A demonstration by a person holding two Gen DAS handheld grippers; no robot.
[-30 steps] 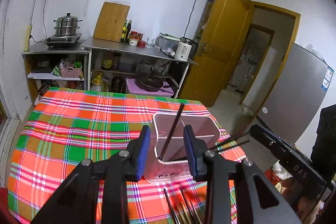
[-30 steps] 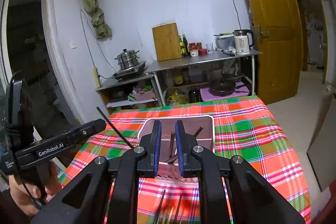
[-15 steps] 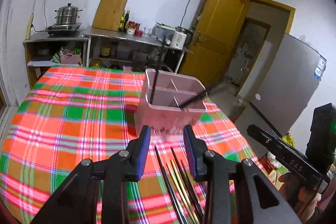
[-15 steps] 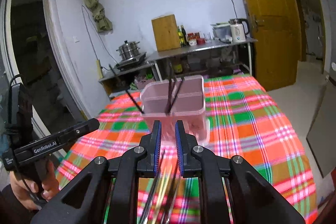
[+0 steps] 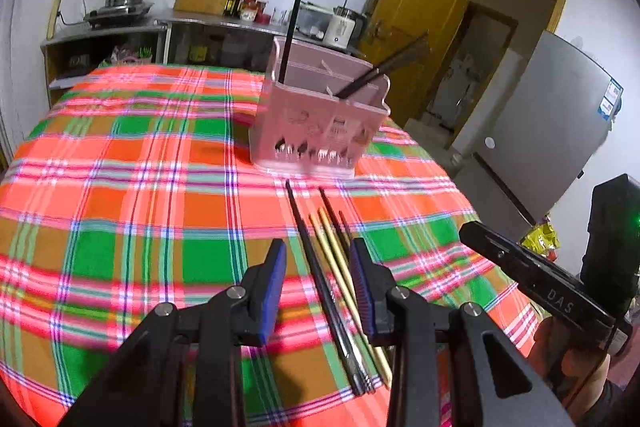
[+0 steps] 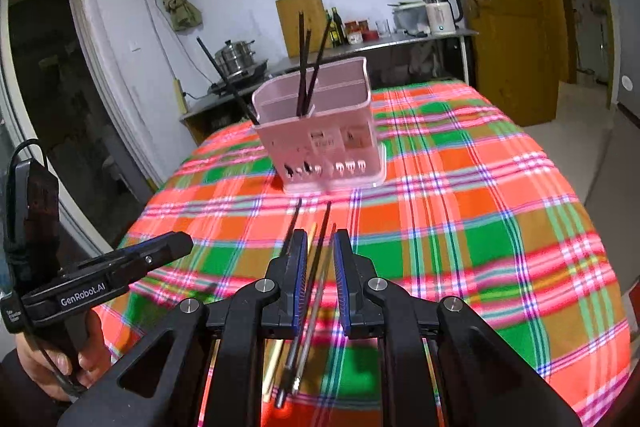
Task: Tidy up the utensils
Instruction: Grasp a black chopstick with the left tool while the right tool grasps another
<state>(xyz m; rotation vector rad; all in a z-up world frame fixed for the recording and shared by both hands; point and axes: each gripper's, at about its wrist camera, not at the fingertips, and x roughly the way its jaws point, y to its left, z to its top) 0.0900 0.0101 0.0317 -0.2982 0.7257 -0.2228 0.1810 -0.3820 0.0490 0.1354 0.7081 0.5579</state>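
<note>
Hovering over loose chopsticks (image 5: 328, 275) on the plaid counter (image 5: 120, 187), both tools – left tool (image 5: 320, 287) spread, right tool (image 6: 320, 275) narrowly parted, gripping nothing; pink holder (image 6: 320, 135) standing beyond w/ dark chopsticks inside.

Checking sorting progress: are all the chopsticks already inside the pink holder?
No, several chopsticks still lie on the plaid tablecloth in front of the pink holder.

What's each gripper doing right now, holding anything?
Left gripper: open, empty, above the loose chopsticks on the tablecloth.
Right gripper: open a little, empty, above the same chopsticks.
</note>
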